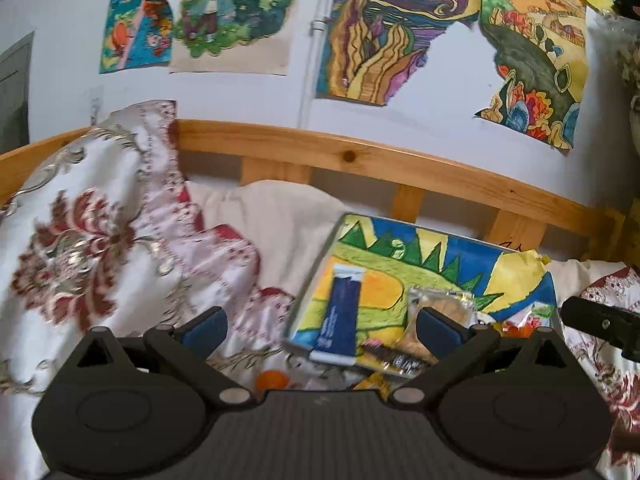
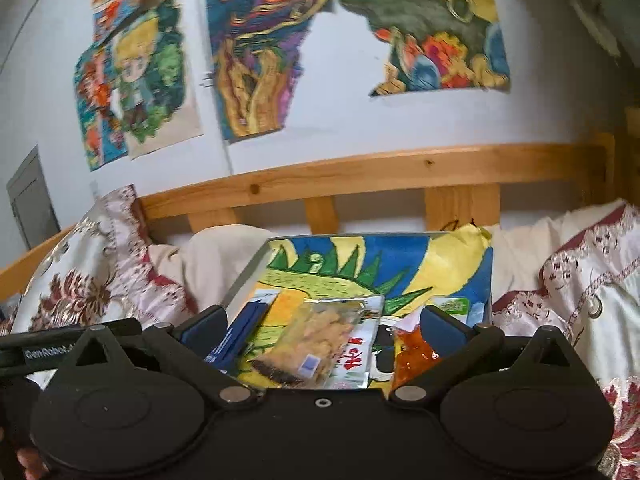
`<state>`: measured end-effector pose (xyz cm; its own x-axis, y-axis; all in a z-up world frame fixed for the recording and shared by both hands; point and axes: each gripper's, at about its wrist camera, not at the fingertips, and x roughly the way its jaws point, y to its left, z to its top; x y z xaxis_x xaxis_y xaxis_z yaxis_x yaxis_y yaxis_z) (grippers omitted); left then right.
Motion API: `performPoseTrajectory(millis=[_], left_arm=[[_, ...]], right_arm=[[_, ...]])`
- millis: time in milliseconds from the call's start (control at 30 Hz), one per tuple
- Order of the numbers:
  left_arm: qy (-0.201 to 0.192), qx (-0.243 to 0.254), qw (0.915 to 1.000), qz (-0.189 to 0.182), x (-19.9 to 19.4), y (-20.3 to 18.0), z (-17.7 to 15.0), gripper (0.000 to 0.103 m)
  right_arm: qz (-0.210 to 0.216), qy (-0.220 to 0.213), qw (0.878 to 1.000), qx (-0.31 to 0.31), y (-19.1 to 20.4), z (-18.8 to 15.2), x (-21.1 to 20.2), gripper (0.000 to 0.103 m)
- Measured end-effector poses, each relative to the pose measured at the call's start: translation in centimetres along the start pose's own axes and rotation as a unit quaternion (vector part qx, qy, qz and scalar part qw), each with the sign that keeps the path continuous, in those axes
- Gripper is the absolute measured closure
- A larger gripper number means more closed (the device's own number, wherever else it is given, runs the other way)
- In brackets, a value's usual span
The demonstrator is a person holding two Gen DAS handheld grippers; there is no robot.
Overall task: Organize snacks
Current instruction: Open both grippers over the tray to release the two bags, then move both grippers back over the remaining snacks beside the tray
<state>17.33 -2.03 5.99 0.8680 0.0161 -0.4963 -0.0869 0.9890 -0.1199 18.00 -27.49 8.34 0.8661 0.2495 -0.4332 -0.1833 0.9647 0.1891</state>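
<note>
A flat tray lined with a colourful drawing [image 1: 436,256] [image 2: 400,256] lies on the bed. On it lie a dark blue snack packet [image 1: 340,312] [image 2: 240,332], a clear packet of beige biscuits [image 1: 440,304] [image 2: 320,336], an orange jelly packet [image 2: 412,352] and a green-and-white packet [image 2: 452,304]. An orange item [image 1: 272,380] lies on the bedding just in front of the tray. My left gripper [image 1: 320,328] is open and empty, hovering at the tray's near left corner. My right gripper [image 2: 320,328] is open and empty, just above the tray's near edge.
A patterned red-and-white bedspread [image 1: 100,232] [image 2: 580,272] is bunched on both sides of the tray. A wooden bed rail [image 1: 360,160] [image 2: 360,176] runs behind it, below a wall with drawings. The other gripper's black body [image 1: 600,324] [image 2: 60,344] shows at each view's edge.
</note>
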Motion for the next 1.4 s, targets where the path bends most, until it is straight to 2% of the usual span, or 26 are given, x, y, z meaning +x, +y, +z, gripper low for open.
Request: performPoseTrajectory(millis=[233,567,733,900,1200,1400], left_arm=[[0.007,0.012,0.9998,0.011,-3.4,2.1,-1.6,0.001],[0.055,0.086,0.9925,0.068,-7.3,3.8,-5.3,0.001],[0.073,0.065,0.9908,0.093,-8.7,5.3,-7.5,0.001],[0.098,0.044,0.9881,0.109,-8.7,6.3,-7.5,0.001],[0.161,0.037,0.9805,0.107,-6.8,7.0,-8.0,0.001],[0.191,0.044,0.9781,0.071,-5.3,6.9,-7.9,0.001]], right_arm=[[0.005,-0.012,1.0,-0.023,2.4,-1.2,-3.1,0.001],[0.029,-0.011,0.997,-0.069,6.3,-3.5,-6.1,0.001],[0.039,0.009,0.995,-0.094,8.0,-4.9,-6.9,0.001],[0.04,0.044,0.993,-0.103,9.2,-5.9,-6.8,0.001],[0.03,0.1,0.986,-0.132,10.3,-7.6,-5.2,0.001],[0.029,0.127,0.983,-0.125,10.3,-8.1,-3.9,0.001]])
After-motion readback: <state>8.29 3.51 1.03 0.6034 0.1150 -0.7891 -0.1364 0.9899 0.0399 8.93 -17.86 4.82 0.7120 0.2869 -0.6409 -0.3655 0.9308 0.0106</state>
